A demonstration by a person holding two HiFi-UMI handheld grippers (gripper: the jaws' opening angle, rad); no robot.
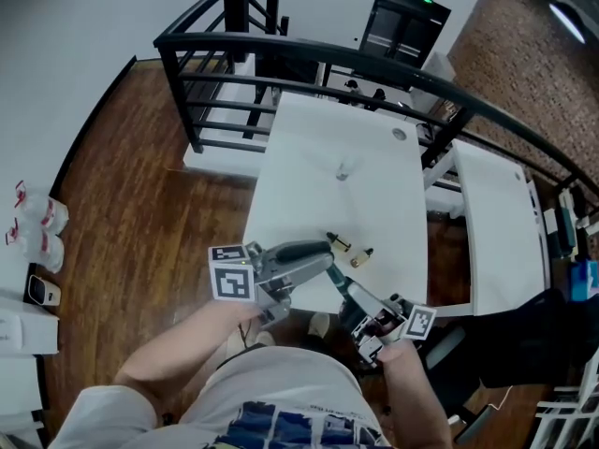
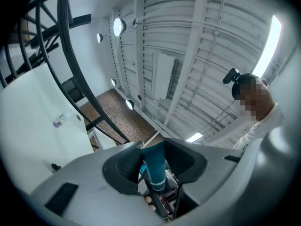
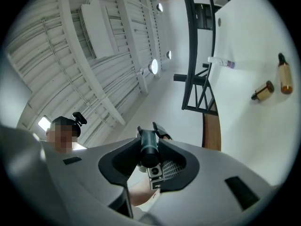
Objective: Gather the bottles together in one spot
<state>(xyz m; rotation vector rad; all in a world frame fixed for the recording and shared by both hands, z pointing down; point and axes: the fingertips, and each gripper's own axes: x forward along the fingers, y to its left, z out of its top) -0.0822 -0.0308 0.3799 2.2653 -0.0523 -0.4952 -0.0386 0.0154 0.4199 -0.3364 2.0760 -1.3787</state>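
We have the teal bottle (image 2: 154,166) in the air between both tools: the left gripper (image 2: 153,155) has its jaws clamped on the body, and the right gripper (image 3: 149,150) is clenched on the dark cap end. It hangs on our side of the two amber dropper bottles (image 1: 339,244), off the near edge of the worktop (image 1: 309,148). We judge this a hand-over before placing; next, one grip must let go and the bottle must go down just beside the amber pair. The clear bottle (image 1: 343,169) sits beyond them, well apart. The worktop is white and smooth, on a wooden floor (image 1: 131,213), with a black railing (image 1: 281,52) farther back

On the table (image 1: 299,148), two small bottles (image 1: 339,244) side by side near the front edge, a third bottle (image 1: 343,168) farther back.
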